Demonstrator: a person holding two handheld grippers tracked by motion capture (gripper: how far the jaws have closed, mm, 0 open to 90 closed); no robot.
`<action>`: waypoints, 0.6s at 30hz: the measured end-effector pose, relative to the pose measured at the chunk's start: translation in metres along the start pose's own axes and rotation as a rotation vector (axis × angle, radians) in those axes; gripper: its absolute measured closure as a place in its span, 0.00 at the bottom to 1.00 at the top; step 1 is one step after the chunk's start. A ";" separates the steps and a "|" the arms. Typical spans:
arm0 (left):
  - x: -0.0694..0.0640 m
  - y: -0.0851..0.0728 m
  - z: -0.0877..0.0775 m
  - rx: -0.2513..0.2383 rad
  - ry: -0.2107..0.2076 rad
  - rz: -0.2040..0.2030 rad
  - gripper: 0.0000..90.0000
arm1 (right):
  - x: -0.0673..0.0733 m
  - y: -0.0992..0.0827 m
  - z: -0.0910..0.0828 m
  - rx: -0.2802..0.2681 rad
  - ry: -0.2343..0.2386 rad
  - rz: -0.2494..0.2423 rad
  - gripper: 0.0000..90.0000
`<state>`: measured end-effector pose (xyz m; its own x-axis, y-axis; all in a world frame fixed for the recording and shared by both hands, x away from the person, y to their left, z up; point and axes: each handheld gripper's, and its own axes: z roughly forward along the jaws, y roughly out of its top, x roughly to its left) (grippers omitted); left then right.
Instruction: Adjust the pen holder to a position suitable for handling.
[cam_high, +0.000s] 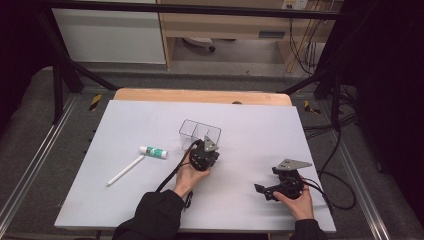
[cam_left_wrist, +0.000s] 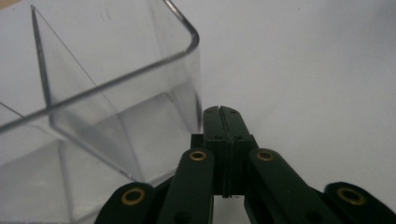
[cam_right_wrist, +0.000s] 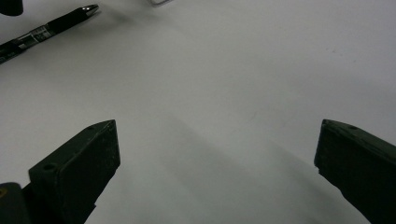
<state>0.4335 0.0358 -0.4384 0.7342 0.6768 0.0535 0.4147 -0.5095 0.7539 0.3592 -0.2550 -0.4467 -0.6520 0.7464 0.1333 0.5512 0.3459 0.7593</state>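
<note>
A clear plastic box with an inner divider stands in the middle of the white table. My left gripper is just on the near side of it, held in a hand. In the left gripper view its jaws are shut with nothing between them, their tips beside the rounded corner of the clear box. My right gripper rests at the front right of the table, pointing left. Its jaws stand wide open over bare table. A black pen lies farther off in the right gripper view.
A white tube with a green label and a white pen lie left of the box. A wooden strip runs along the table's far edge, with metal frame bars and cables beyond.
</note>
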 end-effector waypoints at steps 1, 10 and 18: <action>0.000 0.001 0.001 0.000 0.000 -0.003 0.99 | 0.000 0.000 0.000 0.000 0.000 0.000 0.01; 0.003 -0.002 -0.008 0.025 0.002 -0.002 0.99 | 0.000 0.000 0.000 0.001 -0.001 0.001 0.01; 0.004 0.001 0.002 0.011 0.001 -0.023 0.99 | 0.000 0.000 0.000 0.001 -0.002 0.002 0.01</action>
<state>0.4377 0.0368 -0.4387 0.7239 0.6889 0.0371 0.4373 -0.4998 0.7477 0.3589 -0.2548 -0.4469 -0.6500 0.7481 0.1338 0.5530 0.3448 0.7585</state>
